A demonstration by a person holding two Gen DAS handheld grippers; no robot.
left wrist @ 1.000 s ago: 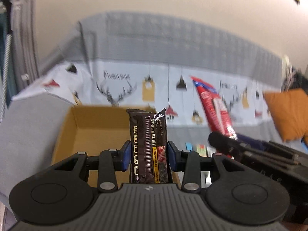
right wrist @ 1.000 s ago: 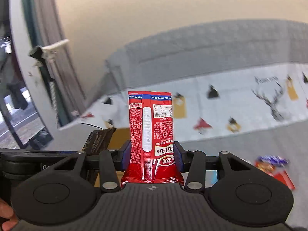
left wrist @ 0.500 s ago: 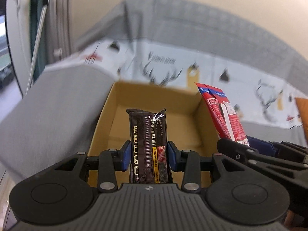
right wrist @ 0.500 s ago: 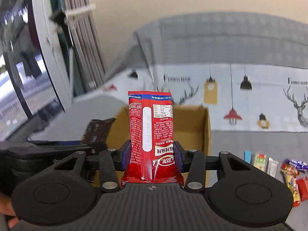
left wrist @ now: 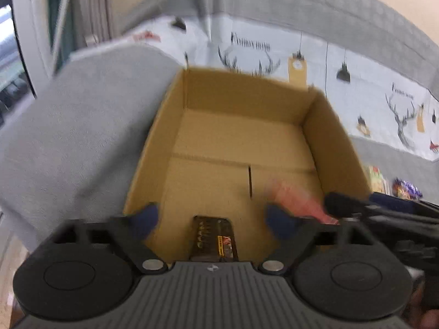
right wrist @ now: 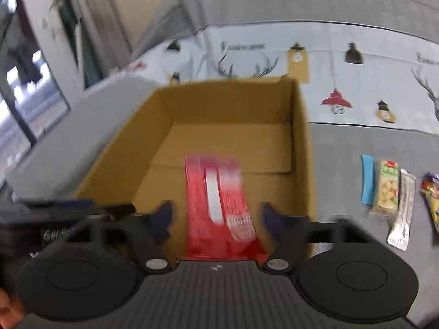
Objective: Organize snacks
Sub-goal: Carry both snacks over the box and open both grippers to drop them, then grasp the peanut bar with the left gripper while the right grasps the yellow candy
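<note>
An open cardboard box [left wrist: 241, 101] [right wrist: 300, 142] sits on the grey sofa. My left gripper [left wrist: 212, 220] is open over the box's near end; the dark brown snack bar [left wrist: 214, 242] lies loose between its spread fingers, low in the box. My right gripper [right wrist: 216, 219] is open over the same box; the red snack packet [right wrist: 219, 205] is blurred and free of the fingers, dropping into the box. The red packet also shows blurred in the left wrist view [left wrist: 296, 201], beside the right gripper's body [left wrist: 384, 216].
Several loose snacks lie on the sofa seat right of the box: a blue bar [right wrist: 367, 179], a green-and-red packet [right wrist: 387, 189], a silver bar [right wrist: 402, 211], and more at the edge [right wrist: 432, 200] [left wrist: 406, 189]. A patterned cover [right wrist: 343, 63] drapes the backrest. A window is at far left.
Both grippers moved down over the box and opened. The brown bar and the red packet left the fingers and are falling into the box.
</note>
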